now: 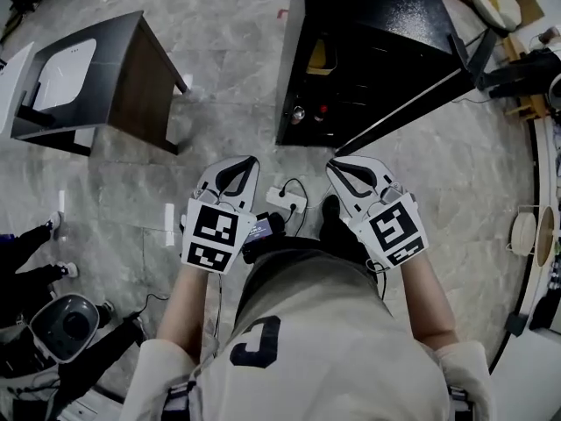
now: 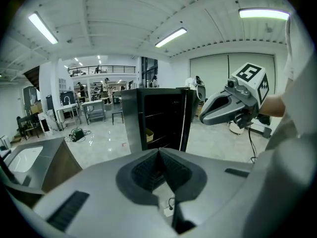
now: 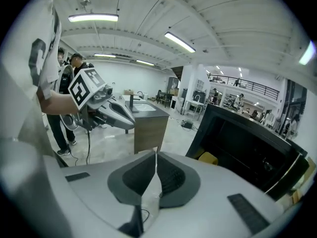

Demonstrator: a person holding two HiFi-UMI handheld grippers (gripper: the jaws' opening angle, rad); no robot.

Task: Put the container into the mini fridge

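Observation:
The black mini fridge (image 1: 377,24) stands on the floor ahead of me with its door (image 1: 412,103) swung open to the right. A yellow container (image 1: 320,57) sits inside on a shelf; it also shows in the left gripper view (image 2: 149,134) and the right gripper view (image 3: 208,158). My left gripper (image 1: 248,160) and right gripper (image 1: 335,165) are held side by side at waist height, short of the fridge. Both are shut with nothing between the jaws: the left gripper's (image 2: 159,151) tips meet, and so do the right gripper's (image 3: 156,153).
A dark table (image 1: 145,77) with a white basin (image 1: 63,73) stands at the left. A white power strip (image 1: 287,200) and its cables lie on the floor between the grippers. Another person's shoes (image 1: 54,224) and a round device (image 1: 66,324) are at lower left; shelving lines the right edge.

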